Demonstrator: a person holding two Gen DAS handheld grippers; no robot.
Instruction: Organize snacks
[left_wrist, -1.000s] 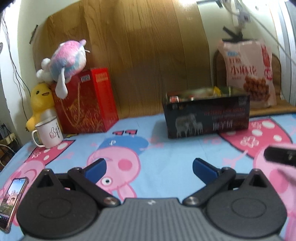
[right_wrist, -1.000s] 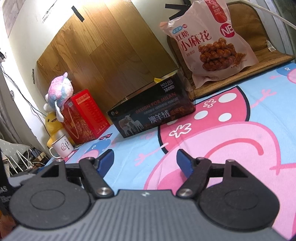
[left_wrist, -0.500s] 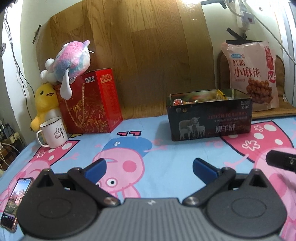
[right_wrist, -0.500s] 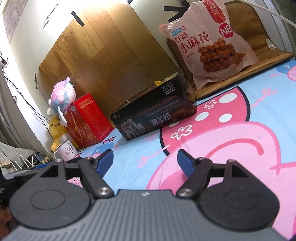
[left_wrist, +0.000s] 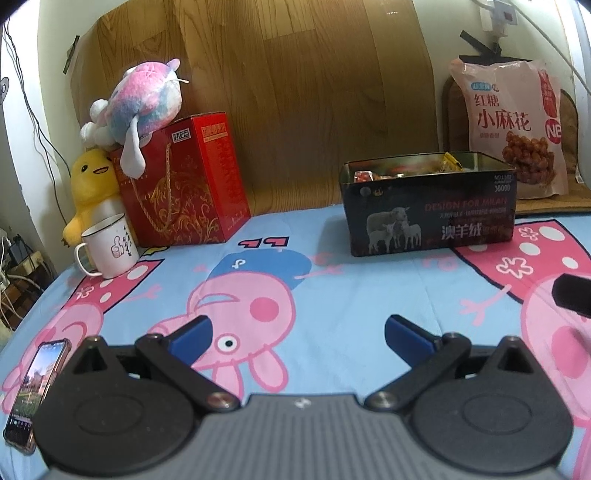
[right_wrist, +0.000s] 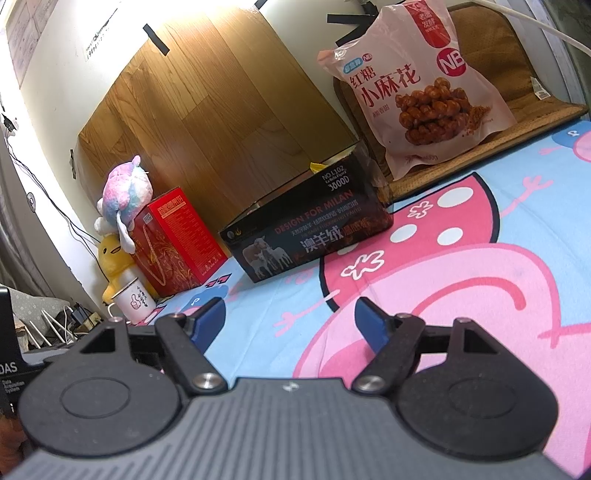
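Note:
A dark tin box (left_wrist: 430, 210) (right_wrist: 314, 236) with sheep printed on it stands open on the cartoon-pig cloth, with wrapped snacks showing above its rim. Behind it to the right a pink bag of fried dough twists (left_wrist: 517, 125) (right_wrist: 417, 85) leans upright against a woven mat. My left gripper (left_wrist: 297, 334) is open and empty, low over the cloth, well short of the box. My right gripper (right_wrist: 290, 317) is also open with nothing between its blue fingers, nearer the box's right side. Part of the right gripper (left_wrist: 572, 297) shows dark at the left wrist view's right edge.
A red gift box (left_wrist: 184, 184) with a pastel plush (left_wrist: 144, 99) on top stands at the back left, beside a yellow duck toy (left_wrist: 90, 188) and a white mug (left_wrist: 109, 245). A phone (left_wrist: 35, 387) lies at the cloth's near left edge. A wooden panel (left_wrist: 295, 92) backs the scene.
The left wrist view has tipped slightly, so the box and bag now sit a little lower and sharper in frame. The right gripper has stayed put, and both grippers stay open.

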